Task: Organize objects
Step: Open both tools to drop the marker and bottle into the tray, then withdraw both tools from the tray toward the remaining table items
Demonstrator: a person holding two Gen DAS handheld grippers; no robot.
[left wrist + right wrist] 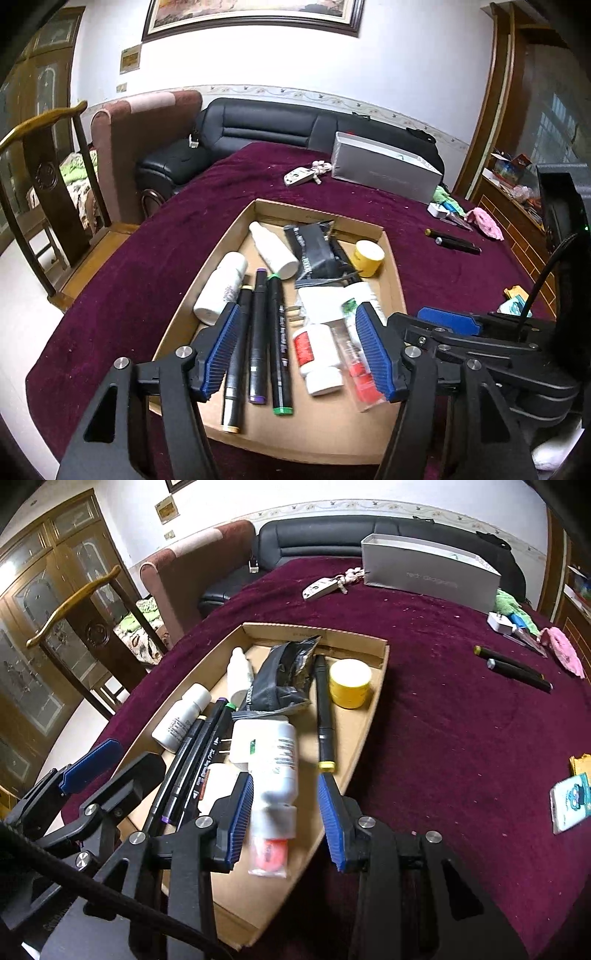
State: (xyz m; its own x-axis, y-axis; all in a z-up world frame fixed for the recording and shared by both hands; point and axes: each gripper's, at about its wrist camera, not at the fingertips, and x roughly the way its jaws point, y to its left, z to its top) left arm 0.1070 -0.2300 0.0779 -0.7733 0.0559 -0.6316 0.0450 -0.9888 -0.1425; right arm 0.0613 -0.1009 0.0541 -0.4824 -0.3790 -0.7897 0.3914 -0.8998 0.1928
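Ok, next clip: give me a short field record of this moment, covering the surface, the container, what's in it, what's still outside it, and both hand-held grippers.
surface: table under a dark red cloth
container: shallow cardboard tray
in tray: three markers, white bottles, yellow jar, black pouch
outside tray: two black pens, keys, grey box
left hand-held gripper: open, above the tray, holding nothing
right hand-held gripper: open, above the tray, holding nothing

tray point(391, 258): crowded, markers point(258, 332), bottles | cloth point(461, 738) right: open
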